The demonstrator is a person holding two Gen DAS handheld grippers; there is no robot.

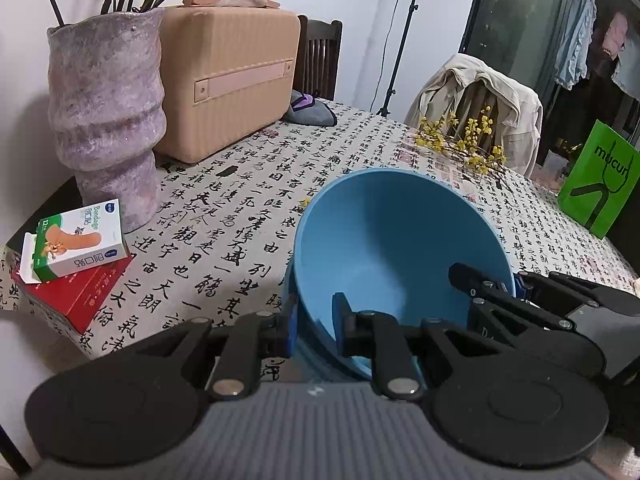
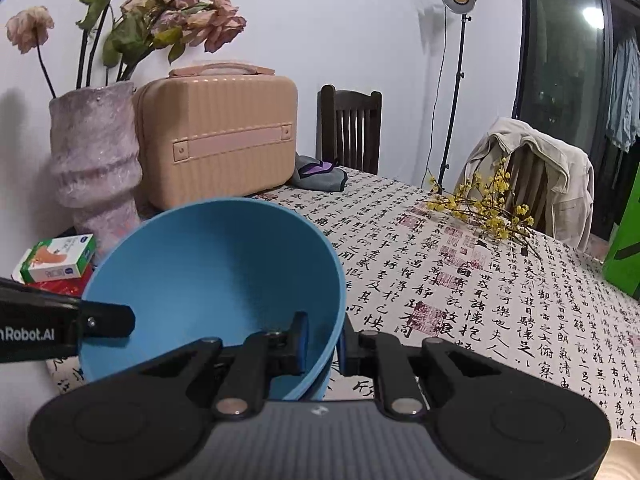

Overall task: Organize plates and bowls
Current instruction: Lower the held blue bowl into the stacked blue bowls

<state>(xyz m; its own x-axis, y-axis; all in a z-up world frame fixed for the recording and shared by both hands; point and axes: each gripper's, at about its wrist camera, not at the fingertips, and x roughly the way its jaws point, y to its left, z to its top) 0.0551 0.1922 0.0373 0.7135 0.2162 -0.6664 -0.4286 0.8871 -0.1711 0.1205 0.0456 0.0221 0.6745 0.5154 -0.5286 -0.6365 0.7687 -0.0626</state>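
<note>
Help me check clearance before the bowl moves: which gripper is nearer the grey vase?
Left. The left gripper clamps the blue bowl on its rim side toward the vase; the right gripper clamps the opposite rim, farther from it.

The blue bowl's base is hidden behind the left gripper; the green bag is cut off at 3 o'clock in the right wrist view; the vase's foot is hidden by the bowl's rim; the small box's print cannot be read.
</note>
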